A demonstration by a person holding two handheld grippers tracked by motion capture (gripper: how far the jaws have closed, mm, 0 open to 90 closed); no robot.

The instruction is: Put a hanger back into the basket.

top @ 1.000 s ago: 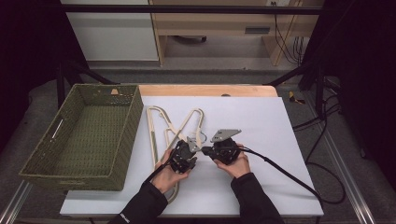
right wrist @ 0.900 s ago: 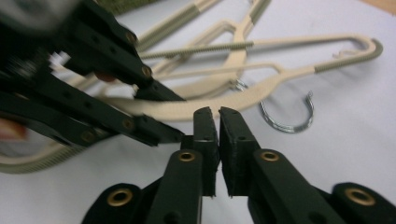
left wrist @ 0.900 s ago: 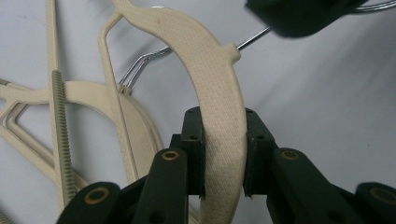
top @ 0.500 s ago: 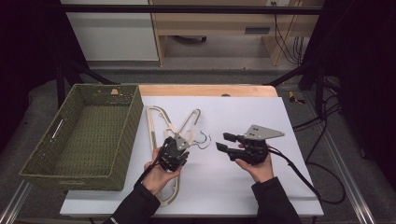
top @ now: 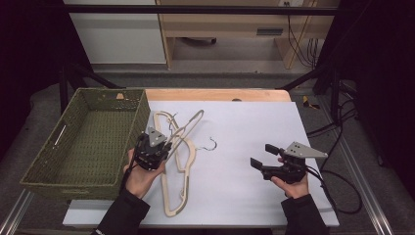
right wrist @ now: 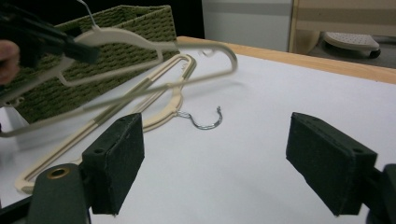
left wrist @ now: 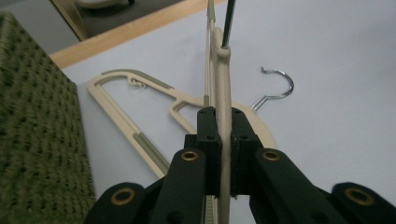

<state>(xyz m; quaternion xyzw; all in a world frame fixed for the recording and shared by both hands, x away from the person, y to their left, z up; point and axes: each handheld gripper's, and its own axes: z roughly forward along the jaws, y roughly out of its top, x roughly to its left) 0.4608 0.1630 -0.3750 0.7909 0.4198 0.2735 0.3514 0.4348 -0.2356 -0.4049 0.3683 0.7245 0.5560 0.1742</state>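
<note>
From where I stand, the left tool [top: 159, 149] is clamped tight on a cream plastic hanger [left wrist: 222, 84], its two black jaws pressed flat against either side of the hanger's thin body, as the left gripper view shows. That held hanger is lifted clear of the bench [top: 244, 127] and tilted, one arm reaching up and away towards the far edge; in the right gripper view it hangs in the air in front of the basket, slightly blurred.

A second cream hanger [top: 177, 196] lies flat on the white bench surface beneath the raised one, its long arm running towards the near edge and its metal hook [top: 211, 145] curling out to the right, resting on the bench. Whether the two hangers touch where they cross I cannot tell.

The green woven basket [top: 49, 169] stands at the left end of the bench, just beside the left hand [top: 139, 176], and nothing shows inside it.

The right tool [top: 259, 155] sits well apart on the right side of the bench, held low in the right hand [top: 292, 182]. Its jaws stand wide apart with nothing between them, pointing left towards the hangers, the grey three-cornered plate [top: 304, 150] on top and its cable [top: 337, 196] trailing off to the right
</note>
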